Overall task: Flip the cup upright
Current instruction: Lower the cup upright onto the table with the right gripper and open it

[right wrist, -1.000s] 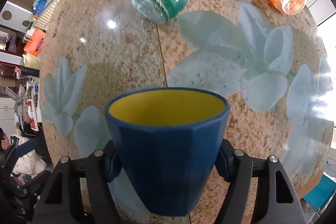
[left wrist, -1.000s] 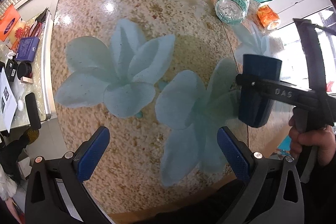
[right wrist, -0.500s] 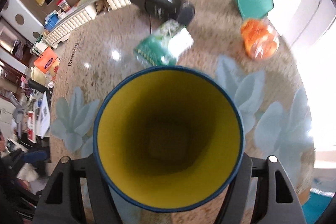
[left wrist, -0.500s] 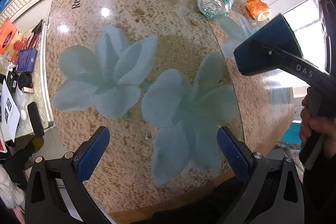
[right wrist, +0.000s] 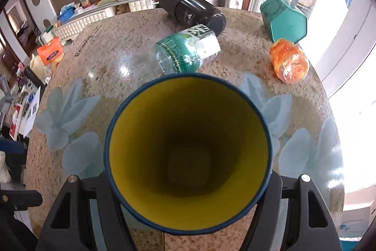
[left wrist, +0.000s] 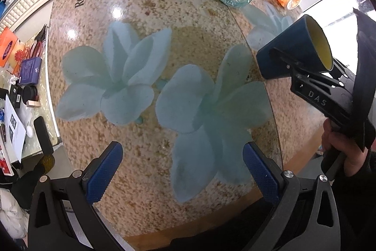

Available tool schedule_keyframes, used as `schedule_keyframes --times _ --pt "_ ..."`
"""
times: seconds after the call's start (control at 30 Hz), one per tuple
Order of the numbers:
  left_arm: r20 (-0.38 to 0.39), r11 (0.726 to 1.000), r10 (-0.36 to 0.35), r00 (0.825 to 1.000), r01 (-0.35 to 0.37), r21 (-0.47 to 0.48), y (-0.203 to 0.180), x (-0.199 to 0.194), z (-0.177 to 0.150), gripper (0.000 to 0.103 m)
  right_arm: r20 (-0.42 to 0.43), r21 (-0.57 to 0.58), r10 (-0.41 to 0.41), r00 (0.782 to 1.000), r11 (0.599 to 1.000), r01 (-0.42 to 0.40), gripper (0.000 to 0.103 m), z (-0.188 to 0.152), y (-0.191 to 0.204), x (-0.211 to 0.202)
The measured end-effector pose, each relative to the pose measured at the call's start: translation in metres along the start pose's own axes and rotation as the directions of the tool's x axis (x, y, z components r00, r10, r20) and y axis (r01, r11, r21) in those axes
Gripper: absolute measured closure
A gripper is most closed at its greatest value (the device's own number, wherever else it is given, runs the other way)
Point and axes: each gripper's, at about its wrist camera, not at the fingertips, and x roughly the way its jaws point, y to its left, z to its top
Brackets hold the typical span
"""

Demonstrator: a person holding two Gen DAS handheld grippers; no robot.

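— Two views on file; what does the left wrist view show?
— The left gripper (left wrist: pixel 181 172) hangs spread wide over the table (left wrist: pixel 145 4), clasping nothing. At right, the right gripper (left wrist: pixel 287 67) clamps the cup (left wrist: pixel 289 51) in the air, tilted, its mouth up and away to the right.

— And the right wrist view?
— The cup (right wrist: pixel 188 152) fills the right gripper (right wrist: pixel 188 189), yellow inside facing the camera. Beyond lie a green bottle (right wrist: pixel 188 51), an orange bottle (right wrist: pixel 289 60), a black flask (right wrist: pixel 192 8) and a teal box (right wrist: pixel 284 20).
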Motion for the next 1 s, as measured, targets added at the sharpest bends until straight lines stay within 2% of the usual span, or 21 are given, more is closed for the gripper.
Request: schedule_keyframes --times 0.1,0.17,0.27,0.33,0.53,0.77,0.83,1.0 --pt "-0.002 1.000 -0.004 1.000 0.004 -0.005 0.001 0.000 -0.001 0.000 -0.020 0.036 0.031 0.999 0.999 -0.030 0.033 -0.001 -0.005 0.000" --pt "-0.002 1.000 -0.007 1.000 0.007 -0.007 0.002 0.001 -0.002 0.000 -0.027 0.040 0.037 0.999 0.999 -0.036 0.024 -0.001 -0.005 0.000" --pt "-0.004 1.000 -0.010 1.000 0.010 -0.011 0.002 0.002 -0.002 0.000 -0.020 0.056 0.048 0.999 0.997 -0.047 0.019 -0.001 -0.005 -0.004" --pt "-0.006 1.000 -0.012 1.000 0.012 -0.014 0.002 0.003 -0.002 0.000 -0.020 0.073 0.054 0.998 0.996 -0.053 0.012 0.001 -0.007 -0.004" --pt "0.005 1.000 -0.018 1.000 0.018 -0.023 0.002 0.002 0.000 0.000 -0.011 0.098 0.086 0.996 0.992 -0.085 0.011 0.005 -0.008 -0.026" --pt "0.049 0.999 -0.032 0.998 0.033 -0.014 -0.007 -0.010 0.009 0.000 0.063 0.096 0.117 0.991 0.988 -0.123 0.010 0.019 -0.008 -0.074" --pt "0.069 0.999 -0.036 0.997 0.036 -0.008 -0.012 -0.017 0.013 0.000 0.089 0.114 0.137 0.986 0.982 -0.147 0.000 0.022 -0.011 -0.091" --pt "0.142 0.998 -0.067 0.988 0.067 0.005 -0.026 -0.046 0.023 0.000 0.117 0.153 0.141 0.983 0.976 -0.158 0.000 0.030 -0.021 -0.121"
